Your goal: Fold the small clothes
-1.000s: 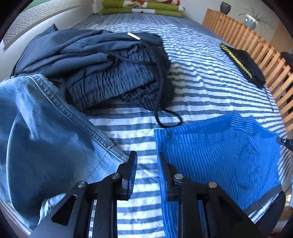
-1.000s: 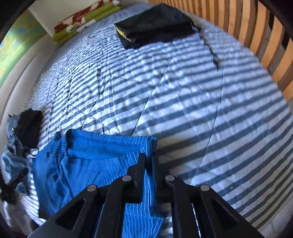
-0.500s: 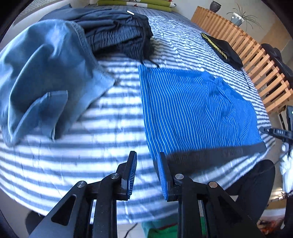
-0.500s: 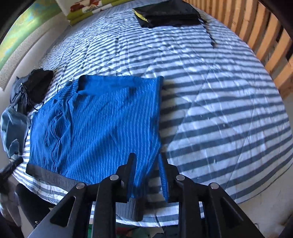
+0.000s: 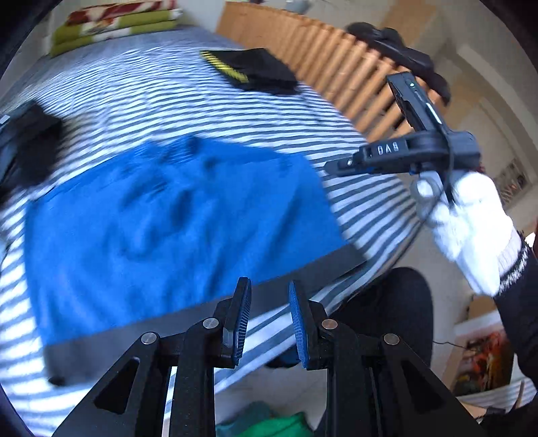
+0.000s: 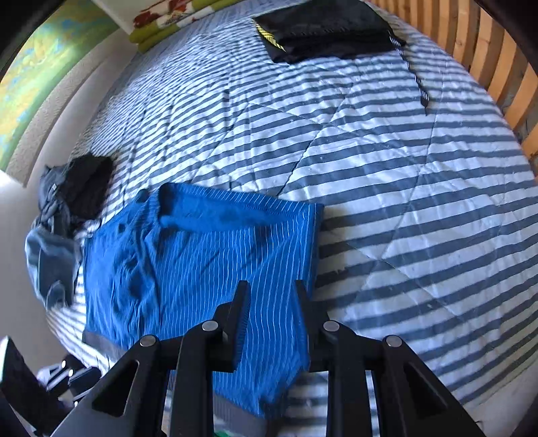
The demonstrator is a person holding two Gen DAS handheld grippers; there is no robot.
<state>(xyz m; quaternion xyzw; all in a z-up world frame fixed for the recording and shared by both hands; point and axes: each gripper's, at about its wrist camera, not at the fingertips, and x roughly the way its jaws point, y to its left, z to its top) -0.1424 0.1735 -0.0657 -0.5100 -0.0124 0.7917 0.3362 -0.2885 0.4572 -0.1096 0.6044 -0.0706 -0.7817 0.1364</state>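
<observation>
Blue pinstriped shorts (image 5: 175, 215) lie spread flat on the striped bedcover (image 5: 141, 97), their grey waistband (image 5: 188, 322) along the near bed edge. My left gripper (image 5: 267, 304) hovers open over the waistband, holding nothing. In the right wrist view the shorts (image 6: 201, 262) have one leg hem folded over at the far side. My right gripper (image 6: 270, 294) is open above their right edge, empty. The left wrist view also shows the right gripper (image 5: 339, 164) from the side, held off the bed's corner by a white-gloved hand (image 5: 470, 218).
A folded black garment with a yellow stripe (image 6: 322, 30) lies at the far right by the wooden slatted rail (image 6: 487, 50). A pile of dark clothes (image 6: 80, 188) and jeans (image 6: 50, 262) sits left of the shorts. Green folded bedding (image 5: 111, 30) lies at the far end.
The right gripper, shut on the shorts' edge a second ago, is open. Both grippers pulled back to the near bed edge, and the shorts lie flat. The left view has swung right.
</observation>
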